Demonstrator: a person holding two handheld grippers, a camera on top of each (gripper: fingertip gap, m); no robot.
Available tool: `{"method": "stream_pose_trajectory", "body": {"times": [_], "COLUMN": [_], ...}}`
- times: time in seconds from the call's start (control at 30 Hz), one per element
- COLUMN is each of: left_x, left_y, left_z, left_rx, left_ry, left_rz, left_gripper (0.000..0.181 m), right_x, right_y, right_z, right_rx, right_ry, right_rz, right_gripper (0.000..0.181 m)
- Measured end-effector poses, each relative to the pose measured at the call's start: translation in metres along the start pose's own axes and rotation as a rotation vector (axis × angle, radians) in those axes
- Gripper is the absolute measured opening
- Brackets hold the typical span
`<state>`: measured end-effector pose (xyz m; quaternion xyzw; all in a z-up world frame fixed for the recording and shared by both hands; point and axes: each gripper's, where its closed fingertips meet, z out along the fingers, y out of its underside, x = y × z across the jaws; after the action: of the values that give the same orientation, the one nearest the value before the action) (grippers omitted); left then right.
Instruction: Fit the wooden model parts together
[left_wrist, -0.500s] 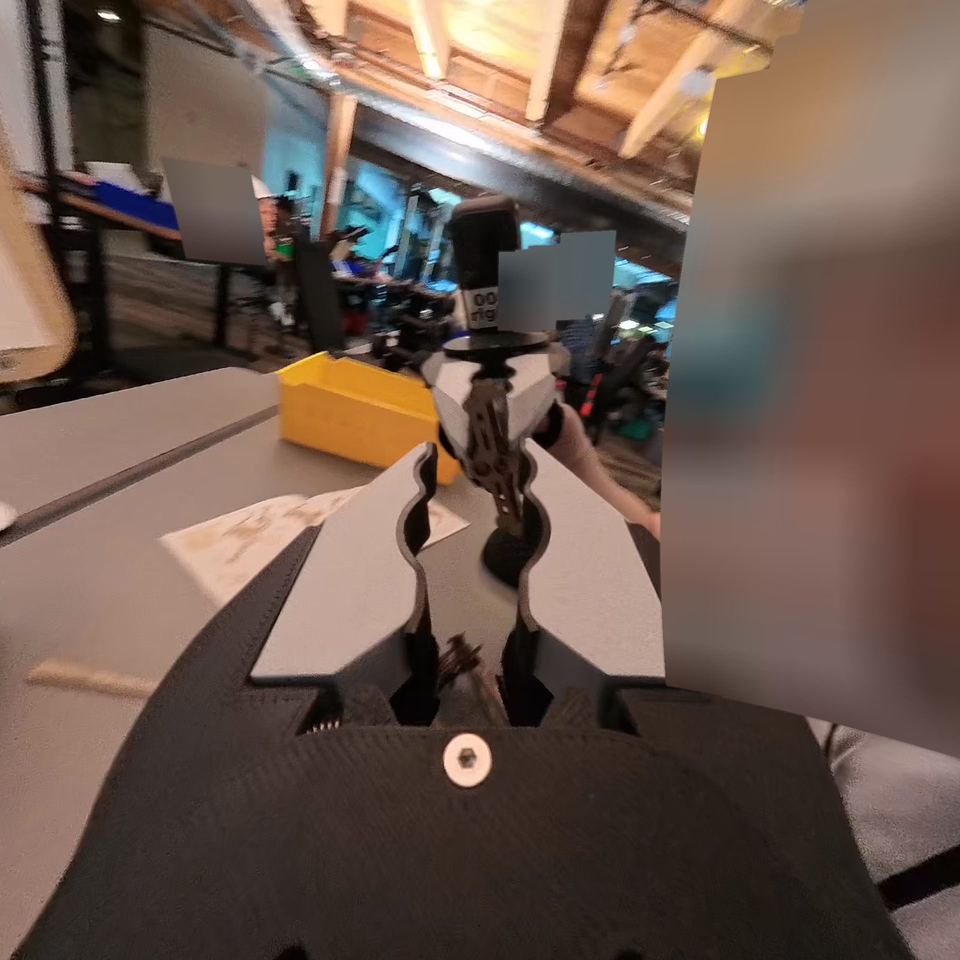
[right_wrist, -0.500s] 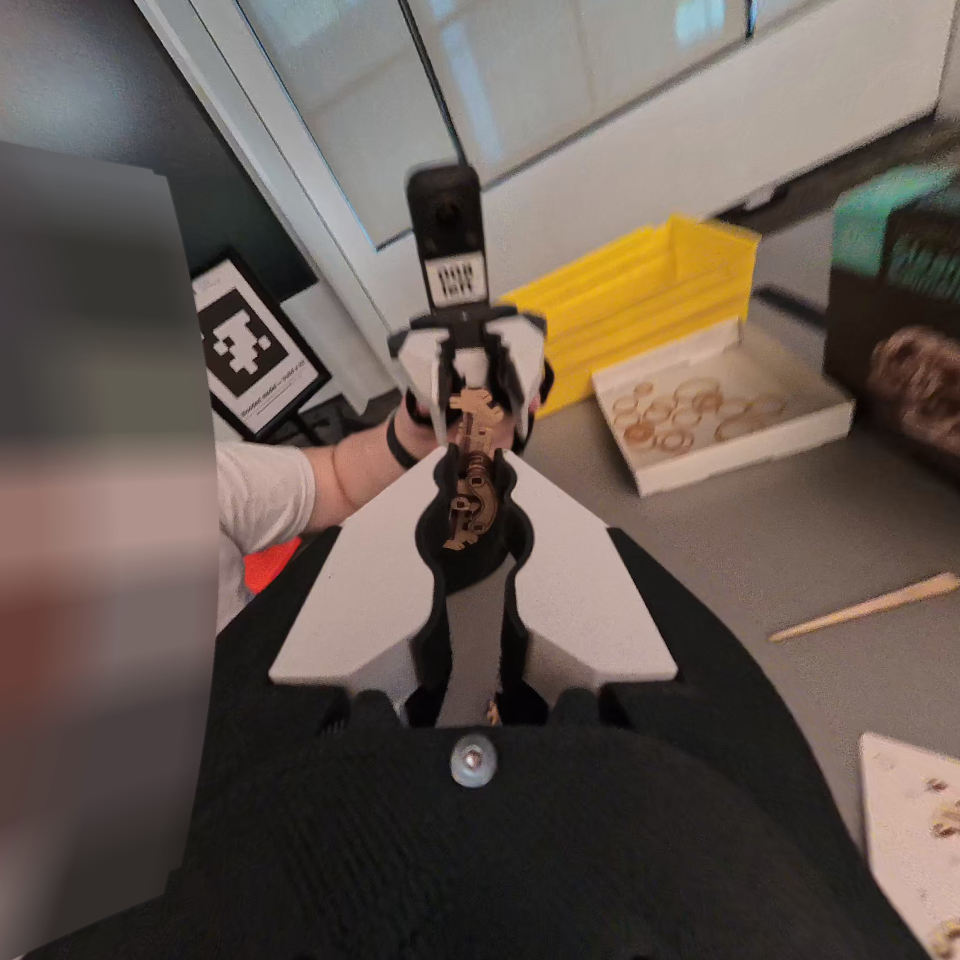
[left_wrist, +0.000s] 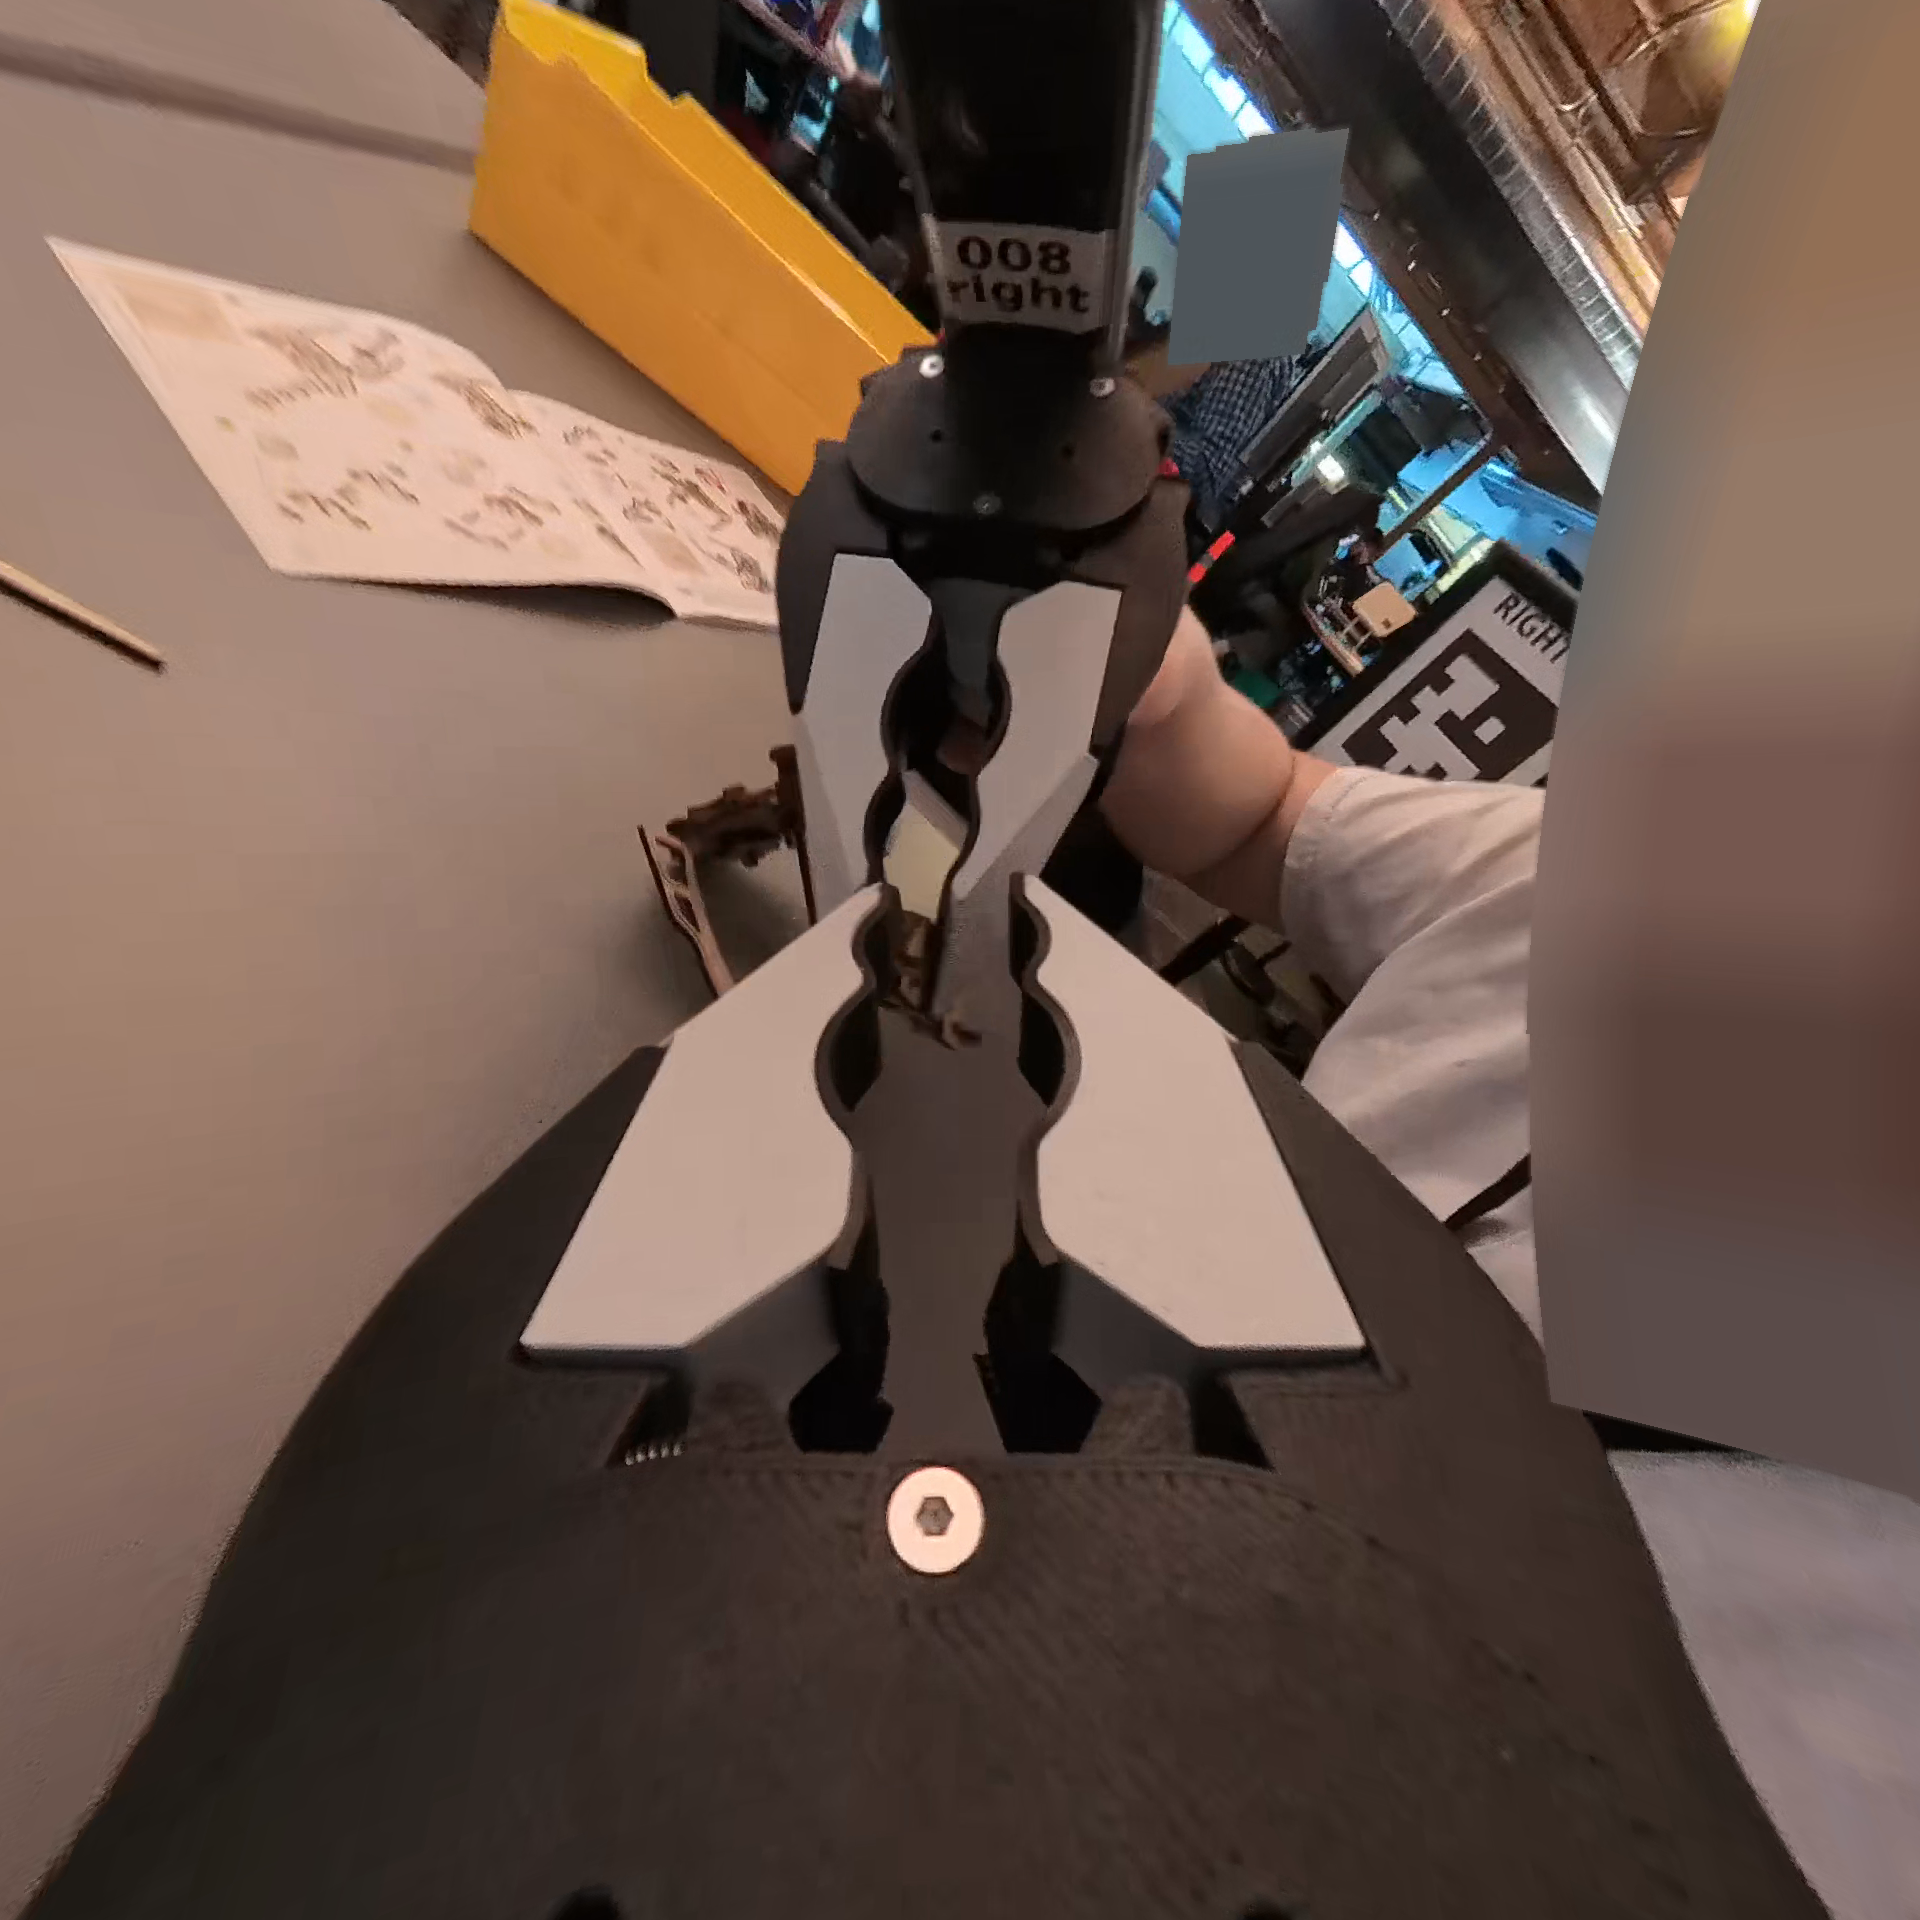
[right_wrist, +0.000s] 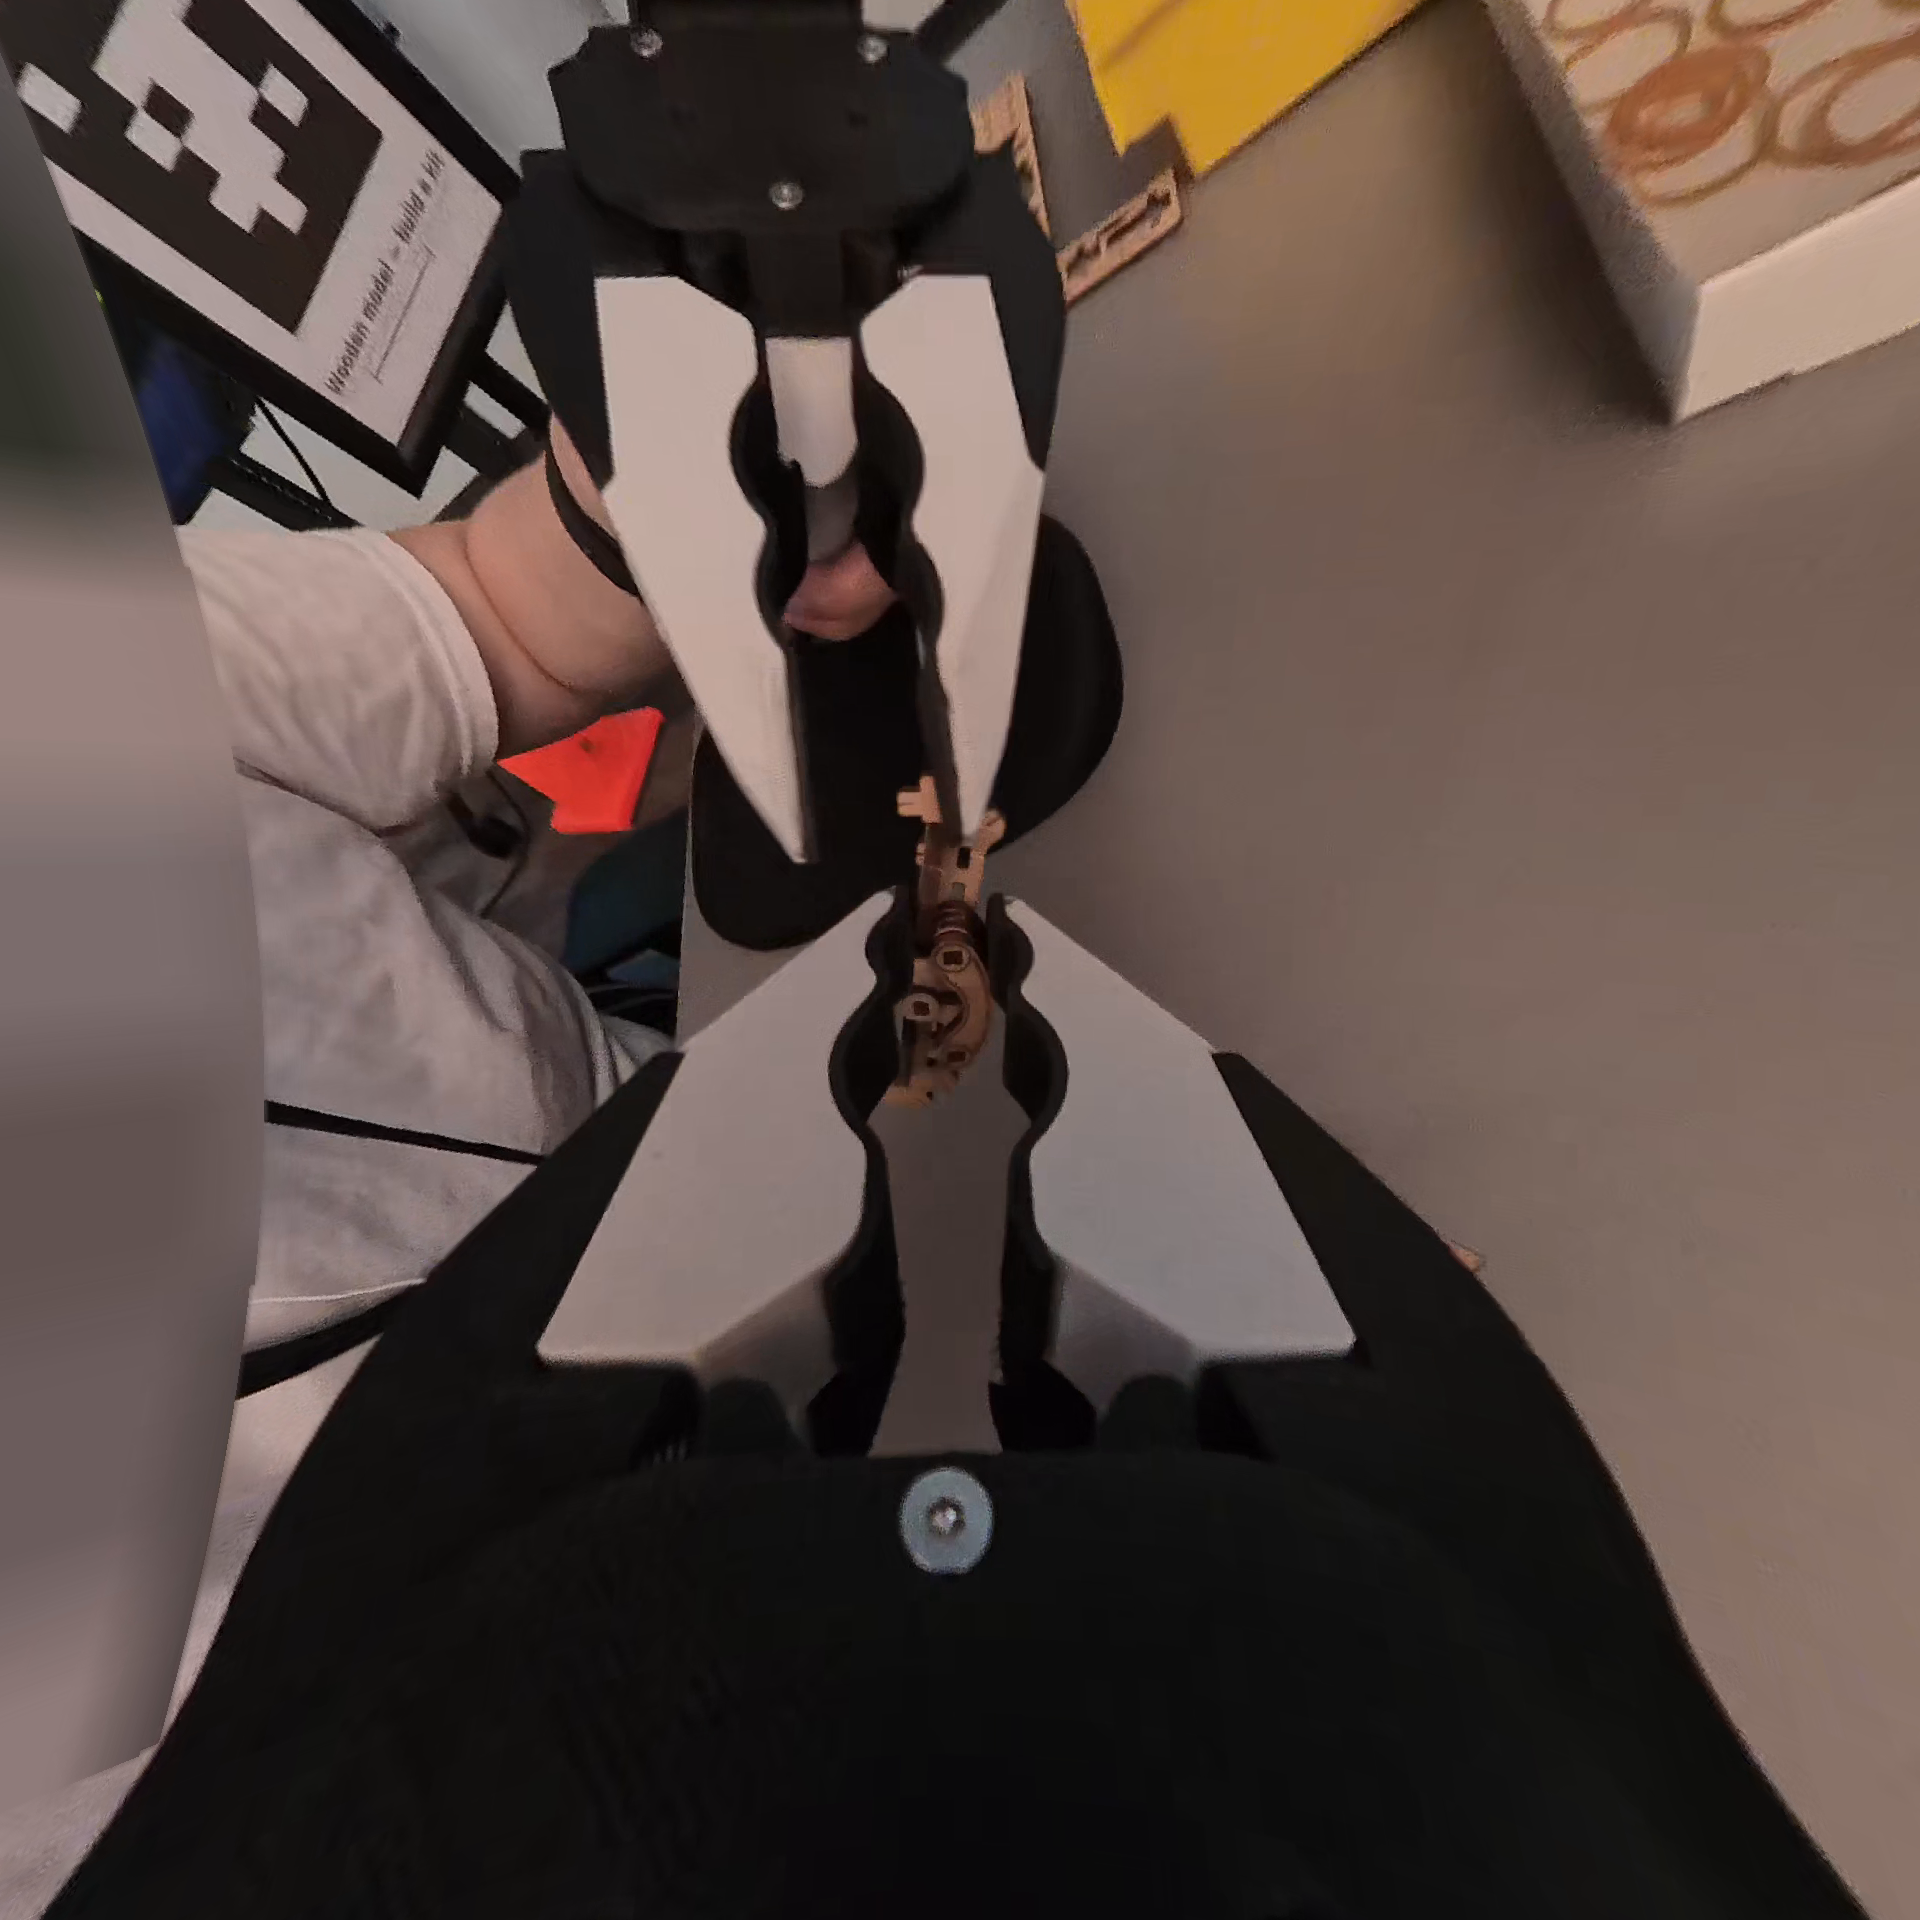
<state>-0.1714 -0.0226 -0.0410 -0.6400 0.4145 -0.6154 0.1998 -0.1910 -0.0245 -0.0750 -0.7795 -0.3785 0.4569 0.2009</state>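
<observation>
Facing each other tip to tip above a plain grey table (left_wrist: 312, 935), the two hand-held grippers meet over a small wooden model part. In the right wrist view the right gripper (right_wrist: 943, 914) has its jaws drawn close on the wooden assembly (right_wrist: 940, 1013), a tan laser-cut piece with slots and a curved edge, which juts forward past the fingertips. The left gripper (right_wrist: 883, 842), seen opposite in that view, has its jaws parted with a clear gap between the white fingers, and one fingertip lies against the part's far end (whether it actually presses there I cannot tell). In the left wrist view the left gripper (left_wrist: 945, 914) shows the same wide gap, with the dark wooden piece sitting near its left fingertip. On the table lie an open instruction booklet (left_wrist: 416, 447), a yellow bin (left_wrist: 665, 239) beyond it, a thin wooden stick (left_wrist: 83, 623) at the left edge, and a dark laser-cut wooden frame (left_wrist: 717, 862) just beside the right gripper. The right wrist view adds a white tray of wooden rings (right_wrist: 1714, 135) at upper right and a black-and-white marker board (right_wrist: 239, 187) on a stand. Behind, the room is a busy workshop with exposed wooden ceiling beams (left_wrist: 1558, 156) and blue-lit benches.
</observation>
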Motion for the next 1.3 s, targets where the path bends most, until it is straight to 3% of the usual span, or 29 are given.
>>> {"method": "stream_pose_trajectory", "body": {"times": [0.17, 0.37, 0.57, 0.77, 0.97, 1.1, 1.3], "left_x": [-0.017, -0.017, -0.02, -0.017, -0.008, -0.005, -0.014], "left_y": [0.039, 0.075, 0.103, 0.107, 0.119, 0.121, 0.108], "left_z": [0.0, 0.003, -0.005, -0.006, 0.0, 0.006, -0.004], "left_rx": [-0.144, -0.322, -0.473, -0.491, -0.589, -0.618, -0.551], "left_ry": [-0.117, -0.123, -0.148, -0.121, -0.101, -0.084, -0.164], "left_rz": [0.04, 0.04, -0.051, -0.145, -0.093, -0.107, -0.067], "left_gripper": [0.018, 0.01, 0.008, 0.008, 0.008, 0.006, 0.022], "right_x": [-0.002, -0.003, 0.0, -0.002, 0.003, 0.008, 0.02], "right_y": [0.029, 0.053, 0.063, 0.065, 0.073, 0.078, 0.088], "right_z": [0.016, 0.03, 0.01, -0.006, -0.001, 0.003, 0.012], "right_rx": [-0.082, -0.131, -0.129, -0.16, -0.248, -0.384, -0.598], "right_ry": [0.048, 0.097, 0.196, 0.268, 0.304, 0.256, 0.259], "right_rz": [0.032, 0.0, -0.135, -0.262, -0.614, -0.716, -0.814], "right_gripper": [0.011, 0.011, 0.013, 0.015, 0.024, 0.025, 0.025]}}
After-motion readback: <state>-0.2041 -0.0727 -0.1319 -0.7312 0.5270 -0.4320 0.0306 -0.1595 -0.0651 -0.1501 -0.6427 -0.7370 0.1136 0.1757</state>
